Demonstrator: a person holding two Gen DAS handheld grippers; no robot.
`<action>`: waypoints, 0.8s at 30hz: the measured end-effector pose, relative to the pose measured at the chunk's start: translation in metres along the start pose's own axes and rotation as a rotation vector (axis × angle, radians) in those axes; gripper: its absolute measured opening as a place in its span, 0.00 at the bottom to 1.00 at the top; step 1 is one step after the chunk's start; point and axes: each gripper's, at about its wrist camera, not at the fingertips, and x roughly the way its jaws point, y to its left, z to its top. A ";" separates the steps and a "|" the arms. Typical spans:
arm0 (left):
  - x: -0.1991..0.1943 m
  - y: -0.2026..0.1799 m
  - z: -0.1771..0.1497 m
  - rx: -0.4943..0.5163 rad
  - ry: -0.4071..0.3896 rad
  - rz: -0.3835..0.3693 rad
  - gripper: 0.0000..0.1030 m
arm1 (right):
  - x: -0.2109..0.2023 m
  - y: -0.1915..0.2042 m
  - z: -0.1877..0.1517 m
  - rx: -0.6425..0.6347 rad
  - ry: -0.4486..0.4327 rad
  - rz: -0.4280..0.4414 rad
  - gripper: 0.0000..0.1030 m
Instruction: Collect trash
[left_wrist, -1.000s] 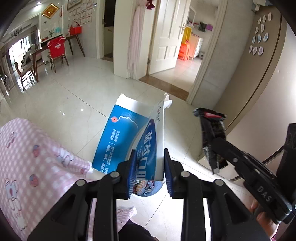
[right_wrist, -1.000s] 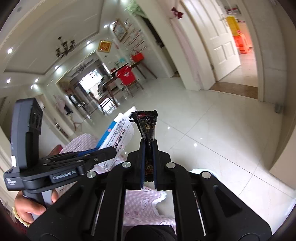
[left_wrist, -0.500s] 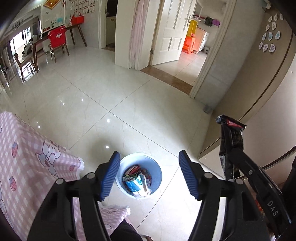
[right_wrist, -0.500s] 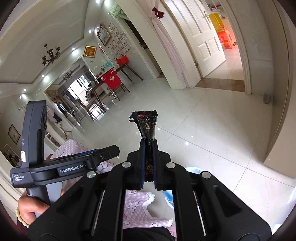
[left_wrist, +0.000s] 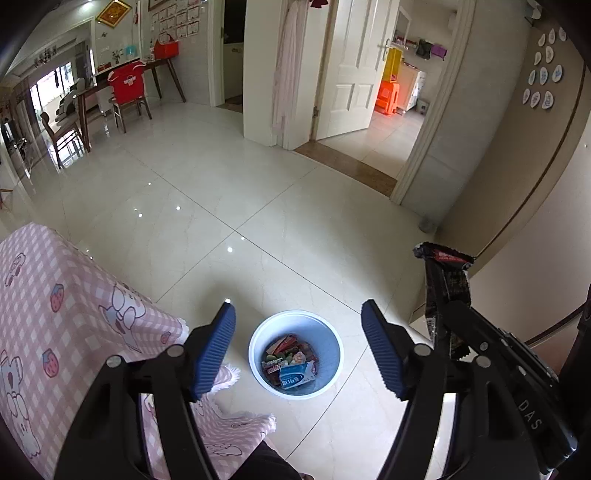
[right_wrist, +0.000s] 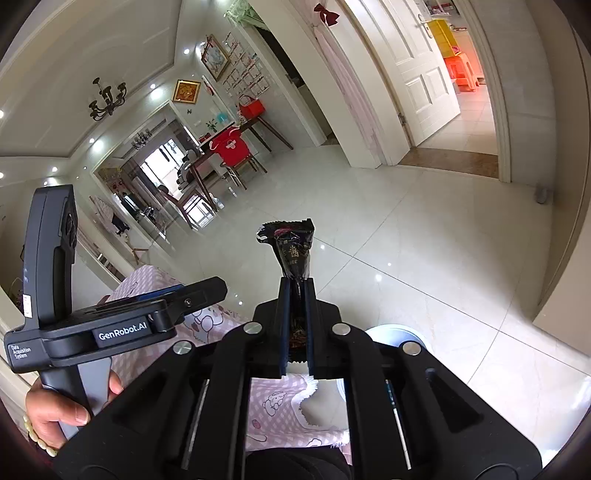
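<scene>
A light blue bin (left_wrist: 295, 325) stands on the tiled floor beside the table corner, holding several wrappers and a blue-and-white carton (left_wrist: 297, 374). My left gripper (left_wrist: 297, 325) hovers above it, its jaws still opening, with nothing between the blue pads (left_wrist: 380, 350). My right gripper (right_wrist: 296, 286) is shut on a black snack wrapper (right_wrist: 291, 251) that sticks up from its fingers. That wrapper (left_wrist: 445, 280) also shows at the right of the left wrist view. The bin's rim (right_wrist: 395, 334) peeks out behind the right gripper.
A pink checked tablecloth (left_wrist: 55, 314) covers the table at lower left, its corner hanging near the bin. A person's hand (right_wrist: 55, 410) holds the left gripper's handle. Open tiled floor (left_wrist: 229, 192) stretches to a dining table with red-covered chairs (left_wrist: 127, 83) and doorways.
The left gripper has opened and let go of the blue-and-white carton, which now lies in the bin. The right gripper still holds the black wrapper.
</scene>
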 end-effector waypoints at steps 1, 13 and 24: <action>-0.001 0.002 0.000 -0.001 -0.002 0.006 0.69 | 0.001 0.001 0.000 -0.001 0.000 0.001 0.07; -0.013 0.025 0.006 -0.023 -0.034 0.096 0.78 | 0.036 0.012 0.011 -0.031 0.010 -0.028 0.46; -0.060 0.044 0.005 -0.041 -0.100 0.213 0.80 | 0.022 0.022 0.004 -0.046 0.011 -0.034 0.64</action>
